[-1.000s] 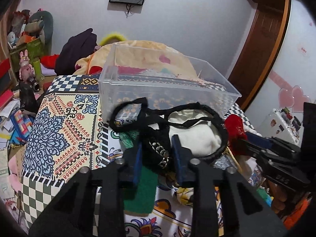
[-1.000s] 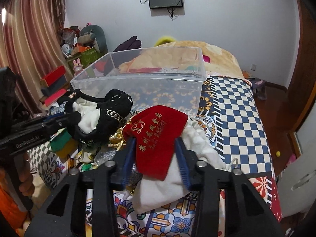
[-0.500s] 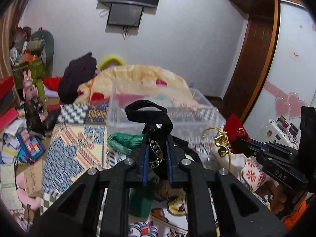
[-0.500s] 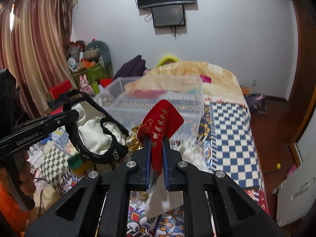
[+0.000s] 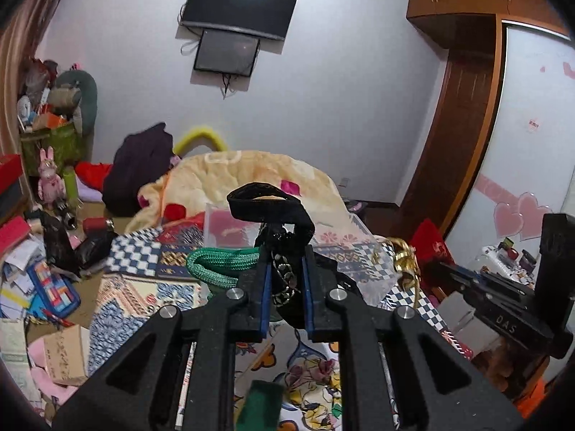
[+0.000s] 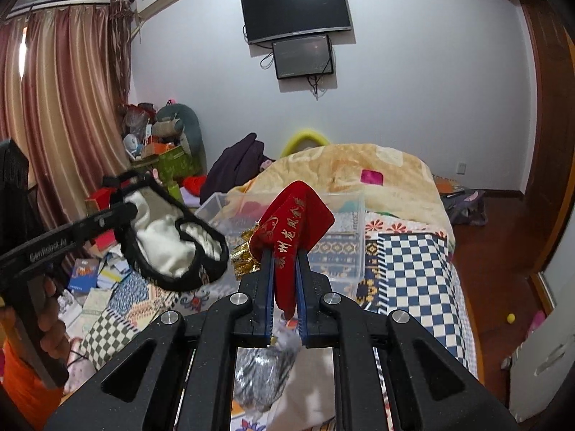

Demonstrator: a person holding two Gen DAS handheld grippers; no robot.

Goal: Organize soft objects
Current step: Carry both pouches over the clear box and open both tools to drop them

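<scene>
My left claw (image 5: pixel 284 273) is clenched on a black fabric pouch (image 5: pixel 273 215) with a chain trim, pads pressing both sides, the pouch's top loop sticking up above the tips. From the right wrist view the same pouch (image 6: pixel 172 240) hangs off that claw in the air, black rim, cream-white lining showing, clear of the bed. A green braided rope (image 5: pixel 219 265) sits just left of the left claw tips; can't tell if it is caught on the pouch.

My right claw (image 6: pixel 285 269) is clenched on a red velvet pouch (image 6: pixel 294 219) with gold lettering, also lifted, with a gold tassel (image 6: pixel 244 258) bunched at its left side. In the left wrist view the red pouch (image 5: pixel 429 242) shows off to the right.

1 clear plastic bin (image 6: pixel 345 251) stands on the patterned bedspread (image 6: pixel 413 273) behind both pouches. Below the right claw lie a silver glittery piece (image 6: pixel 262 373) and white cloth (image 6: pixel 309 395) on the bed. A hand (image 6: pixel 50 327) grips the left claw's handle. 2 screens on the wall (image 6: pixel 298 25).
</scene>
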